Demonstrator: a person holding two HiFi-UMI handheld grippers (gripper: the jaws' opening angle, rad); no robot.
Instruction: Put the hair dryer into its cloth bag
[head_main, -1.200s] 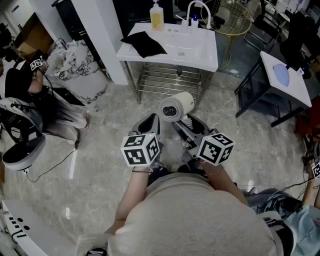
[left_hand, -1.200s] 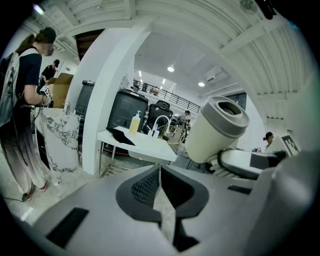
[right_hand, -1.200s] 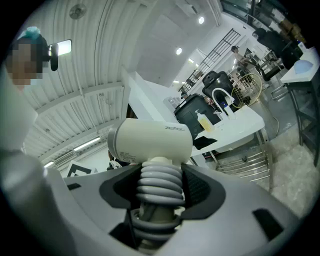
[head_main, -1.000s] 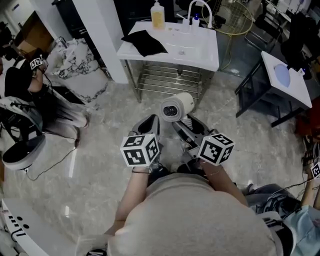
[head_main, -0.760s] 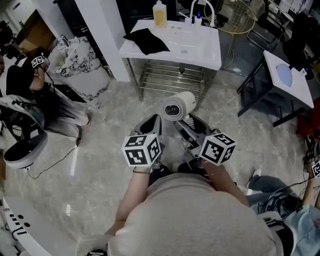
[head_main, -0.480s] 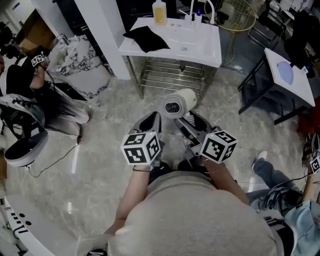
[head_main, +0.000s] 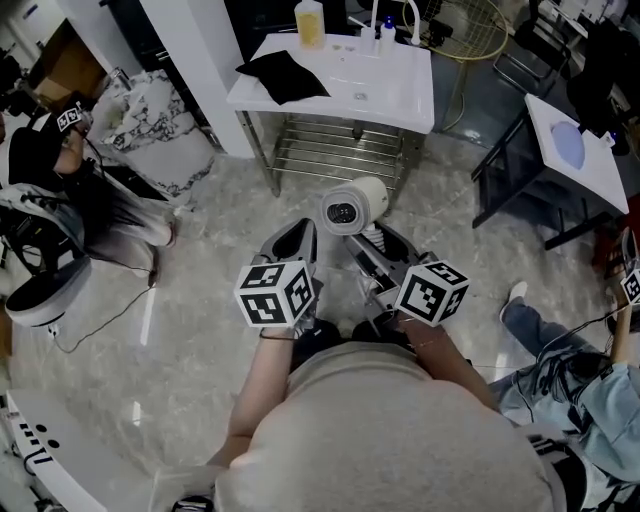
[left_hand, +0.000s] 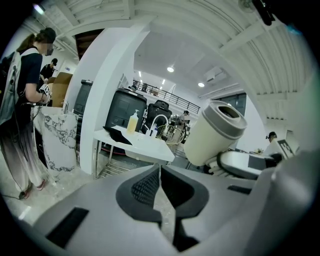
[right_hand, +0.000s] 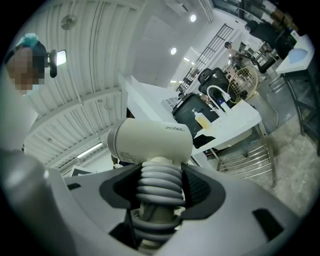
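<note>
Two tools ride out side by side ahead of the person's body, both forearms bent in close at the waist and both pointing toward the white table (head_main: 400, 95). The left tool (head_main: 290, 240) tips slightly downward, its jaws pressed together with nothing between them; its own view shows the pads meeting tip to tip (left_hand: 159, 172). The right tool (head_main: 383, 250) sits level and its jaws pinch the hair dryer (head_main: 352, 207) by the handle, which is wrapped in coils of grey cord. In the right gripper view that wrapped handle fills the gap between the pads, and the cream barrel (right_hand: 150, 142) lies crosswise just above them. The dryer hangs over the marble floor well short of the table, just beside the left tool's tips. On the table's left end lies the black cloth bag (head_main: 283, 77), flat and well apart from the dryer. A soap bottle (head_main: 310, 22) stands at the table's far edge, near the bag.
</note>
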